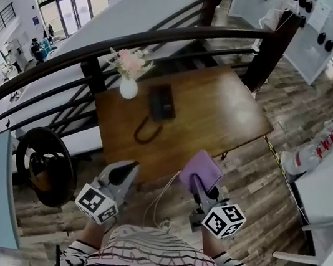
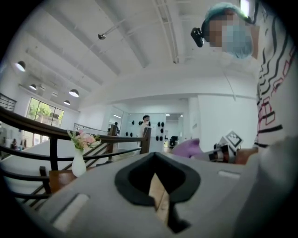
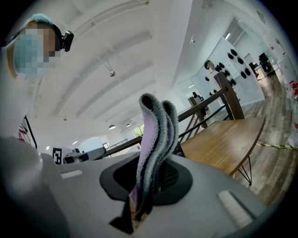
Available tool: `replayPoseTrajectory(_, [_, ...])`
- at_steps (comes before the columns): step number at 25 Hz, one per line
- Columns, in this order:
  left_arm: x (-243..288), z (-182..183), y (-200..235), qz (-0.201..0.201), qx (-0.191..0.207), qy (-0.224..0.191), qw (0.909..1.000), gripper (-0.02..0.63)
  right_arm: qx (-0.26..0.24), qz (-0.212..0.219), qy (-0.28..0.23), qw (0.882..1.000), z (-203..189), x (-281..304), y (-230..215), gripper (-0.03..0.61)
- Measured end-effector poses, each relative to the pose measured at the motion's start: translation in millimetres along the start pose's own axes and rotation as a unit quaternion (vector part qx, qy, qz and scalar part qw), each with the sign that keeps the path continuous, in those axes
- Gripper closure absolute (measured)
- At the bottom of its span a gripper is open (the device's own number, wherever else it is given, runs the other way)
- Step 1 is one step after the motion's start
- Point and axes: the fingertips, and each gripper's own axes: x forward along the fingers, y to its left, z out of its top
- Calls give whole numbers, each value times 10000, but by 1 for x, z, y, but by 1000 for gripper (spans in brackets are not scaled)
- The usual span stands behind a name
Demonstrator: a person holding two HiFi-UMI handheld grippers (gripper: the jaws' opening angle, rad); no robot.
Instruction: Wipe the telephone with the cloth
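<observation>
Right gripper (image 1: 198, 190): clamped on the purple cloth (image 1: 202, 167); the folded cloth stands up from between the jaws, over the near edge of the tabletop (image 1: 221, 107)
Left gripper (image 1: 123, 169): jaws drawn narrow, nothing between them; level with the right gripper, short of the tabletop's near edge
Telephone (image 1: 162, 102): black, flat on the tabletop; well ahead of both grippers, apart from the cloth; its cord (image 1: 144, 133) loops back towards the left gripper
Vase (image 1: 128, 88): white, with pink flowers; ahead of the left gripper, just left of the telephone
Railing (image 1: 138, 39): dark, curved; beyond the tabletop's far edge
</observation>
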Motion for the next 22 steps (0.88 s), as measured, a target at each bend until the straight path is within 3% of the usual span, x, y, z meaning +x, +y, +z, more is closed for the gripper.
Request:
replayPoseTrajectory(10, [50, -18, 16, 329, -23, 176, 9993, 612, 27, 242, 65, 9997, 17, 27, -59, 529])
replayPoseTrajectory(22, [103, -11, 123, 313, -318, 72, 9990, 612, -24, 94, 229, 9997, 40, 131, -81, 529])
